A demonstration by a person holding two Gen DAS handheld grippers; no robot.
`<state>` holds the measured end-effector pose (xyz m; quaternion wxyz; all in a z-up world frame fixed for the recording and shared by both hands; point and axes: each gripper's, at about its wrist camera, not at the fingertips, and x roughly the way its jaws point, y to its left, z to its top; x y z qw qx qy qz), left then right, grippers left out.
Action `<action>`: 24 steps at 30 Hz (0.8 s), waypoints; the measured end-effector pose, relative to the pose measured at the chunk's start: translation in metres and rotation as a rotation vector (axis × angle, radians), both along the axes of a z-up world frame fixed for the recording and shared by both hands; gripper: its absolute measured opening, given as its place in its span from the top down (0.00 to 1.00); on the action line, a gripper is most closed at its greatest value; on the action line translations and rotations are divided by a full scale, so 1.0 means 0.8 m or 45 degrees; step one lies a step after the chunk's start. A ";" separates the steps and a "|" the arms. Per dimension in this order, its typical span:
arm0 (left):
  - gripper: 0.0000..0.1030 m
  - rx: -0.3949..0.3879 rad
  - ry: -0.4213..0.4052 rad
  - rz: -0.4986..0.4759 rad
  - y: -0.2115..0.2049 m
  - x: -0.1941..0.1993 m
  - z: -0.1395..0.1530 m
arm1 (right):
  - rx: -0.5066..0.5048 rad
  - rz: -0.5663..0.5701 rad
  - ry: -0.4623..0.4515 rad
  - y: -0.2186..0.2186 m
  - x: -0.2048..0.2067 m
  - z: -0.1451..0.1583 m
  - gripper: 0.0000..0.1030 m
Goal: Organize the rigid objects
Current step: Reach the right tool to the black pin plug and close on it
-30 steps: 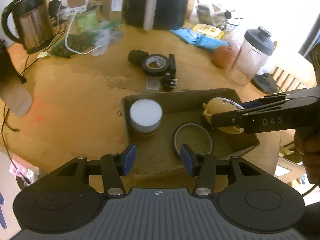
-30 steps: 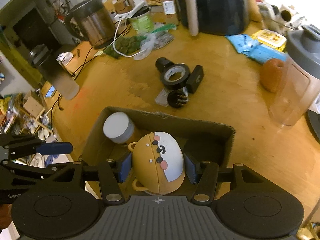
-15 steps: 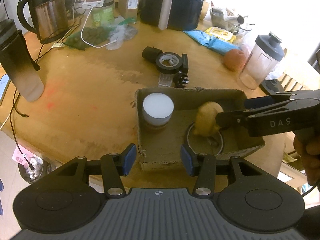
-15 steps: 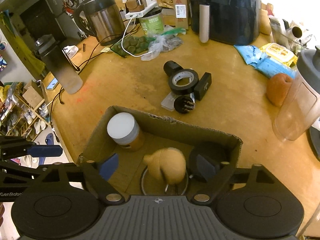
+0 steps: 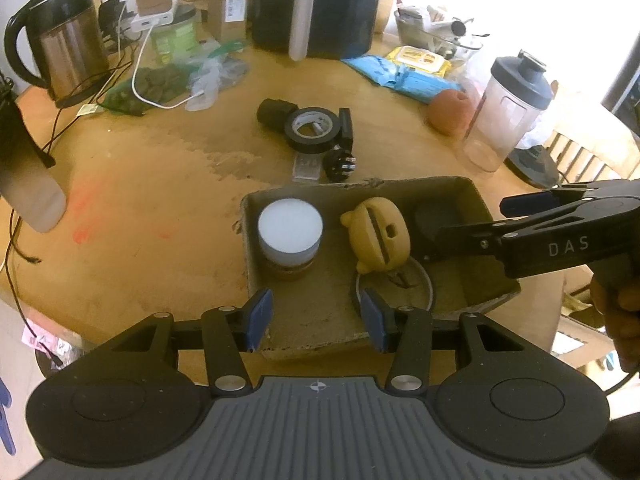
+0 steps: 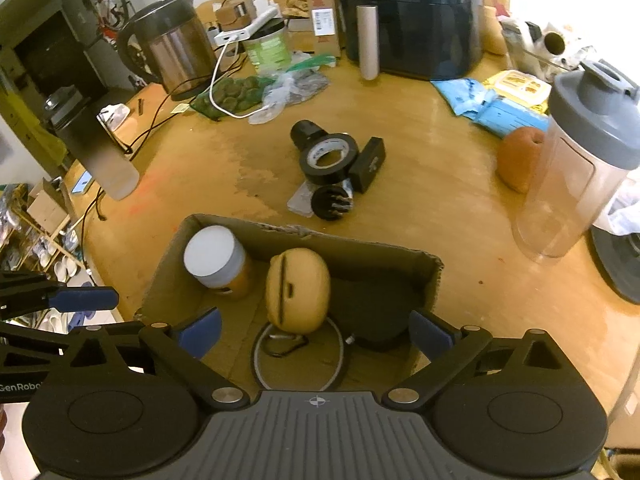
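Note:
A cardboard box [image 5: 472, 196] [image 6: 384, 250] sits on the wooden table. In it stand a white-lidded jar [image 5: 290, 226] [image 6: 214, 258] and a yellow bear-shaped toy [image 5: 378, 236] [image 6: 298, 290], which lies face down on a metal ring [image 5: 424, 280] [image 6: 300, 368]. A black round object [image 5: 434, 220] fills the right corner. My right gripper [image 6: 316, 332] [image 5: 476, 220] hovers over the box, its jaws opening wide; the toy rests free ahead of them. My left gripper [image 5: 316, 316] hangs half open above the box's near wall, gripping nothing.
Behind the box lie a black tape roll [image 5: 312, 130], a small black block [image 6: 368, 164] and a black plug [image 5: 340, 164]. A kettle [image 5: 68, 44], an air fryer [image 5: 316, 4], a shaker bottle [image 5: 506, 108], an orange ball [image 5: 448, 112] and a dark bottle [image 6: 92, 144] ring the table.
My right gripper opened and let go of the yellow toy, which dropped face down into the box onto the ring. The left gripper kept its opening.

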<state>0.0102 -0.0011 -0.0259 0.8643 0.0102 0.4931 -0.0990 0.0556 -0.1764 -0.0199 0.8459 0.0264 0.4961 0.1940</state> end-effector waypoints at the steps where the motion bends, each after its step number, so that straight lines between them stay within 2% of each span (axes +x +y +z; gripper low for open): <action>1: 0.53 0.001 -0.001 -0.006 -0.001 0.002 0.000 | -0.002 -0.009 0.000 -0.001 0.000 0.000 0.03; 24: 0.53 0.012 -0.022 -0.129 0.001 0.062 0.001 | -0.026 -0.123 -0.031 -0.005 0.028 0.002 0.03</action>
